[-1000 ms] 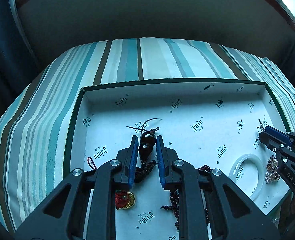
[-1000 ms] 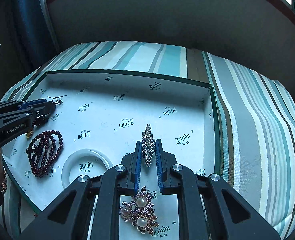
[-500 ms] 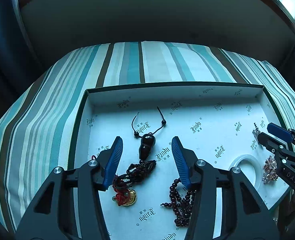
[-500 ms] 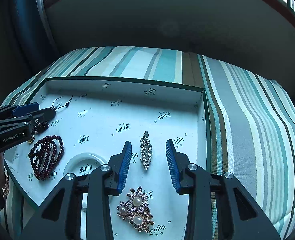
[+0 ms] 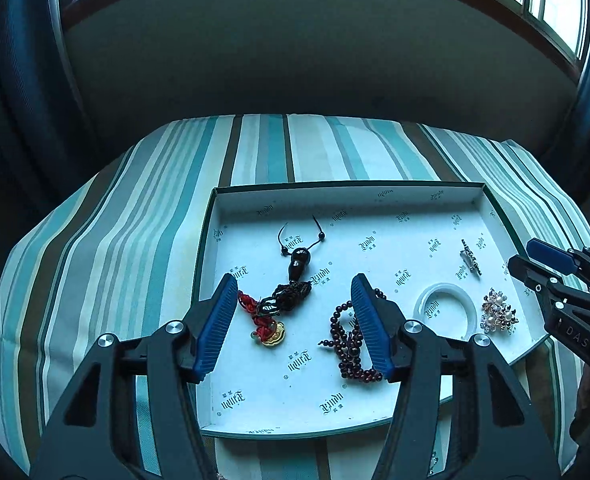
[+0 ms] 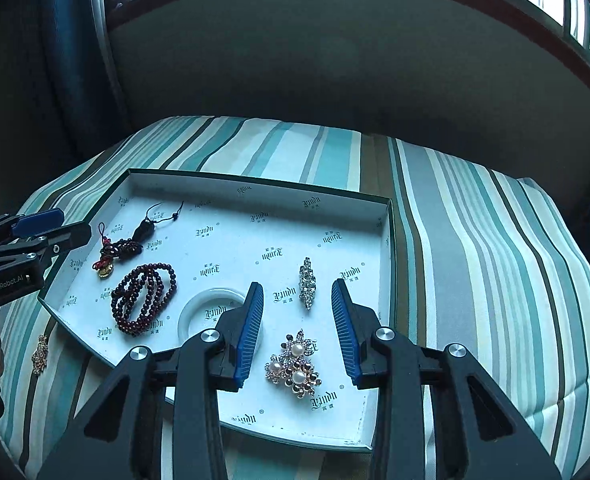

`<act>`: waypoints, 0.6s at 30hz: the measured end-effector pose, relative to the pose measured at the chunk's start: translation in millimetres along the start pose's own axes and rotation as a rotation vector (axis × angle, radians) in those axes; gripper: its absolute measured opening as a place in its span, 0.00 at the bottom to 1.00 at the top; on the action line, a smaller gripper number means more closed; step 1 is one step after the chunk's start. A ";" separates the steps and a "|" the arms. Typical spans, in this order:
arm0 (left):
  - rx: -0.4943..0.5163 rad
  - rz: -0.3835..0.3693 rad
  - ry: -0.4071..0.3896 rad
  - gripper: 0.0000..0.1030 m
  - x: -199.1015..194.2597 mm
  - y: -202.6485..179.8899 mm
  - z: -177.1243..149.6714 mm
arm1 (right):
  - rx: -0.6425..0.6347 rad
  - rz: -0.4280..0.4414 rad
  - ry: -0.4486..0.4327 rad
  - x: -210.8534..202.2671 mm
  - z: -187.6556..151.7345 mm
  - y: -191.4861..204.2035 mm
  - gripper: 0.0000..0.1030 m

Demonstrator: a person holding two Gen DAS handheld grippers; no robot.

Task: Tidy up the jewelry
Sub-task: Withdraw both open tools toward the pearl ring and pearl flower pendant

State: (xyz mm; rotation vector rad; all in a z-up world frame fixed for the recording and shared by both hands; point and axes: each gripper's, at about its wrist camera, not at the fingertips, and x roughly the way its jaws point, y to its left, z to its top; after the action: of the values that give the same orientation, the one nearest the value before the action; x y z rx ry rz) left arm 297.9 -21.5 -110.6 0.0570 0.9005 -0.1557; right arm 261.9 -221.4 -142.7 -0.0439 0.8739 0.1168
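A white tray [image 5: 255, 400] with a dark green rim [image 6: 255, 179] lies on a striped cloth. In it lie a dark gourd pendant with red cord and gold charm [image 5: 291, 280] [image 6: 135, 240], a dark red bead bracelet [image 5: 349, 340] [image 6: 145, 298], a white bangle [image 5: 445, 306] [image 6: 211, 300], a crystal brooch [image 5: 471, 262] [image 6: 307, 282] and a pearl flower brooch [image 5: 497, 312] [image 6: 295, 364]. My left gripper [image 5: 293, 324] is open and empty, raised above the pendant. My right gripper [image 6: 297, 328] is open and empty, raised above the two brooches.
The striped teal cloth [image 5: 135, 260] covers a cushioned seat with a dark backrest [image 5: 295, 60] behind. A small gold-brown ornament [image 6: 40, 354] lies on the cloth outside the tray's near left edge. Windows are above the backrest.
Both grippers opened, letting go of the gourd pendant and the crystal brooch, then drew back and up from the tray. The pendant and brooch now lie free on the tray.
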 end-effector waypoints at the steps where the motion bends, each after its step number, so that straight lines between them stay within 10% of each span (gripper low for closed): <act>1: -0.007 0.000 0.001 0.57 -4.9 2.2 -4.4 | 0.001 -0.001 0.002 -4.3 -4.5 0.7 0.35; 18: -0.066 0.002 0.100 0.57 -46.0 6.4 -100.8 | 0.036 0.013 0.123 -38.4 -101.9 11.7 0.35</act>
State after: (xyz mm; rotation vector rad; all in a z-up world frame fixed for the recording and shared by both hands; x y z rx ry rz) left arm 192.6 1.5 -137.3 0.0044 1.0042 -0.1218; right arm 158.4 -221.8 -178.5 -0.0121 0.9985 0.1112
